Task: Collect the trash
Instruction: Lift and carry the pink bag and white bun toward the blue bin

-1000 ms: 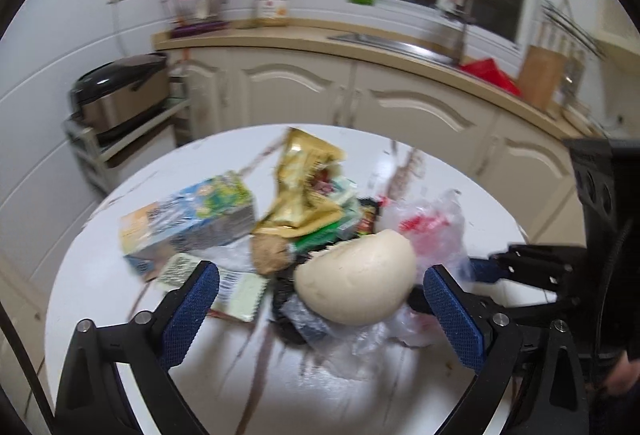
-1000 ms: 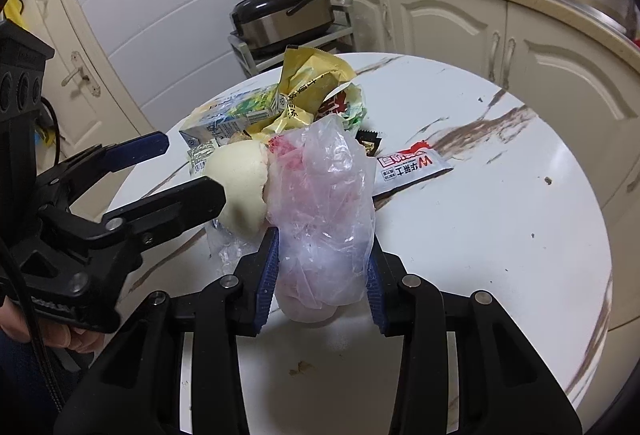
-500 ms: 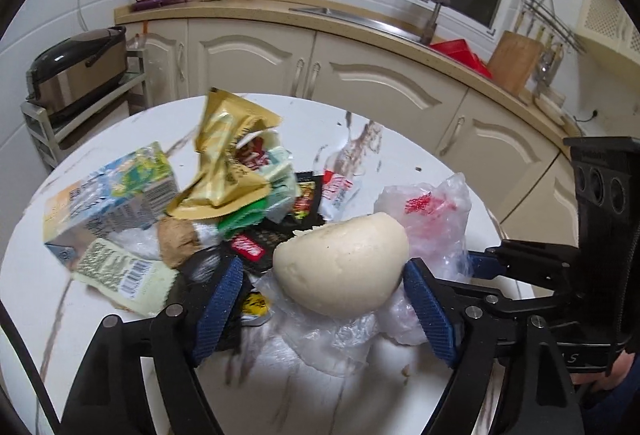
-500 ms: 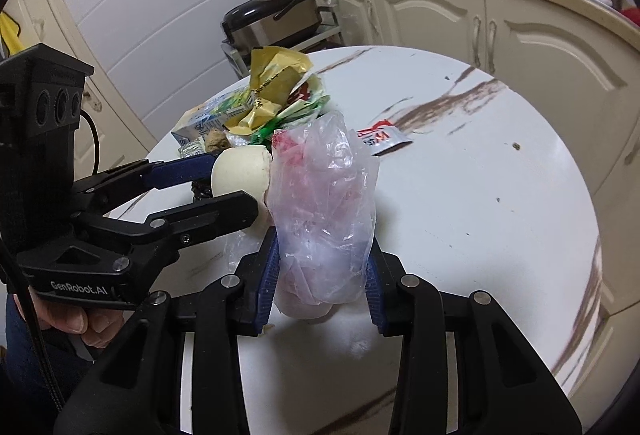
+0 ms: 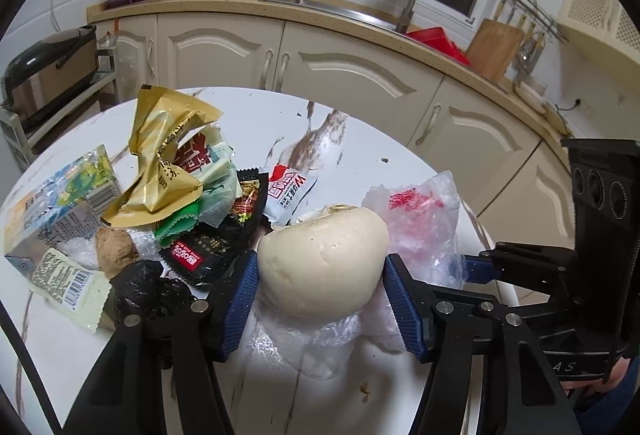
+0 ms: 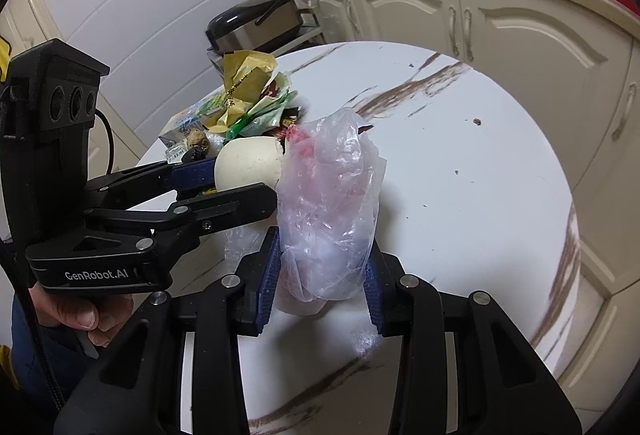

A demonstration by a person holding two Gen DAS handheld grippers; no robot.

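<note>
A pale steamed bun (image 5: 324,259) rests on crumpled clear film at the near side of the round marble table (image 5: 360,139). My left gripper (image 5: 322,275) has its jaws closing around the bun, and both blue pads touch its sides. From the right wrist the same bun (image 6: 248,163) shows between the left gripper's fingers (image 6: 240,195). My right gripper (image 6: 320,275) is shut on a clear plastic bag with red print (image 6: 328,195), held upright just right of the bun. That bag (image 5: 416,219) stands beside the bun in the left wrist view.
A heap of trash lies left of the bun: gold wrapper (image 5: 168,163), drink carton (image 5: 60,203), black packet (image 5: 208,247), white sachet (image 5: 288,191), black bag (image 5: 140,287). Cabinets ring the table. A cooker (image 5: 48,67) sits on a rack. A hand (image 6: 80,311) holds the left gripper.
The left jaws narrowed from wide apart until the pads met the bun. Both grippers shifted sideways over the table. The right gripper kept its hold on the bag.
</note>
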